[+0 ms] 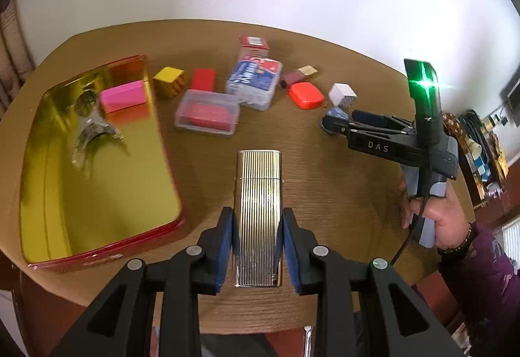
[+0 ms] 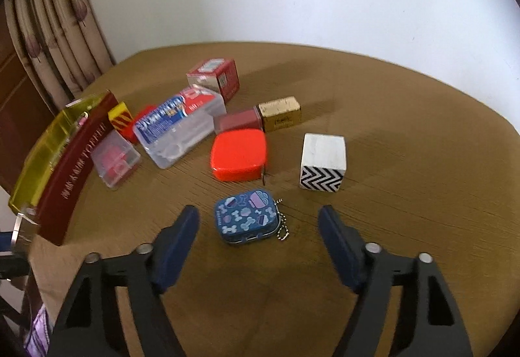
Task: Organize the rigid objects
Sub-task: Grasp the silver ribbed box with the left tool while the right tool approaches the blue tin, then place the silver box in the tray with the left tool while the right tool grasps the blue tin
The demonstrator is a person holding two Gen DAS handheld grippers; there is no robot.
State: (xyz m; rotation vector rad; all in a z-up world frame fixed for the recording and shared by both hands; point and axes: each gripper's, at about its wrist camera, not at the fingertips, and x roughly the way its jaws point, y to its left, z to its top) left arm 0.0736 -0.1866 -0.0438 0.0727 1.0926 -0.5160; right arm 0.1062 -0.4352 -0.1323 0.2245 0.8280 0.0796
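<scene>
Ribbed silver lighter (image 1: 257, 210), a slim metal slab with fine lengthwise grooves, sits clamped between my left gripper (image 1: 257, 246) jaws, their blue pads pressing its long sides, above the wood-grain desk (image 1: 325, 188). At ten o'clock from it lies the glossy gold tin tray (image 1: 97, 194) with red walls, a pink block (image 1: 123, 96) in its far corner. My right gripper (image 2: 258, 227) jaws stand apart, gripping nothing; the small blue patterned tin (image 2: 247, 216) with a ball chain lies on the desk between the pads, touching neither. Beyond it at twelve o'clock sits a rounded orange case (image 2: 239, 154), at two o'clock a white chevron cube (image 2: 322, 162). Bare desk runs rightward to its curved edge.
</scene>
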